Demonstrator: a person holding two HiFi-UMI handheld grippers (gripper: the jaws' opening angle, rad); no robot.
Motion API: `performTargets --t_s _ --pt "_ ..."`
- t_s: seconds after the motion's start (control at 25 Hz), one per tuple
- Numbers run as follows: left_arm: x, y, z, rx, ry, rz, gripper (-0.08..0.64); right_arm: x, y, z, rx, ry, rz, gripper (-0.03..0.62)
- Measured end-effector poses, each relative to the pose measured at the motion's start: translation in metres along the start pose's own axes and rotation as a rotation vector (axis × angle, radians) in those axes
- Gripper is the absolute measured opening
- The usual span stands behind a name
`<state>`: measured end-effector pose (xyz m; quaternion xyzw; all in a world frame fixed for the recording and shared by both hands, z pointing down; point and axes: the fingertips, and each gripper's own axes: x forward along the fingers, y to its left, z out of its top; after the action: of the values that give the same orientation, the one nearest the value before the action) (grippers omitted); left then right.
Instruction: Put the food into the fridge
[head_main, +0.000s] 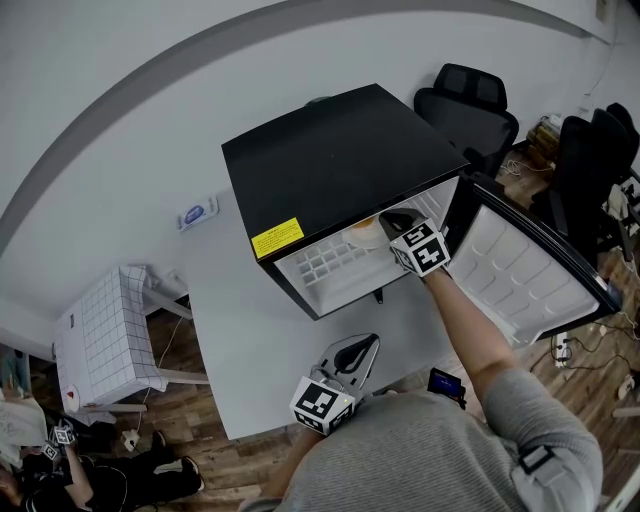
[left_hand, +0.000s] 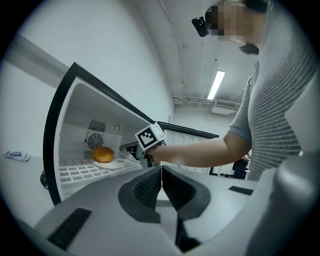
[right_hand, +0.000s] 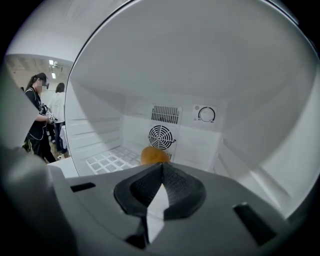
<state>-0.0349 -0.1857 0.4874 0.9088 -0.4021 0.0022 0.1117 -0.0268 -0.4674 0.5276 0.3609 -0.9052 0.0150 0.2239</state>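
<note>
A small black fridge (head_main: 330, 165) stands on the white table (head_main: 230, 330) with its door (head_main: 525, 265) swung open to the right. Inside, an orange-brown bun (left_hand: 103, 154) sits on a white plate (left_hand: 112, 163) on the white grid shelf (left_hand: 80, 172). In the right gripper view the bun (right_hand: 152, 155) shows just beyond the jaws. My right gripper (head_main: 398, 222) reaches into the fridge mouth, shut with nothing between its pads (right_hand: 162, 172). The left gripper (head_main: 360, 345) hovers level over the table's near edge, also shut and empty (left_hand: 161, 172).
A fan vent (right_hand: 161, 136) and a dial (right_hand: 205, 114) are on the fridge's back wall. A blue-white packet (head_main: 197, 214) lies on the table left of the fridge. Black office chairs (head_main: 470, 100) stand behind; a white checked cabinet (head_main: 105, 335) stands at the left. People (right_hand: 37, 117) stand nearby.
</note>
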Motion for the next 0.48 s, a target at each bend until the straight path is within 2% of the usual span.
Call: performTargets --t_s 0.48 --pt "-0.0012 -0.0013 0.0 -0.002 -0.006 0.012 0.012 -0.007 -0.0003 0.0018 0.019 -0.013 -0.002 0.012"
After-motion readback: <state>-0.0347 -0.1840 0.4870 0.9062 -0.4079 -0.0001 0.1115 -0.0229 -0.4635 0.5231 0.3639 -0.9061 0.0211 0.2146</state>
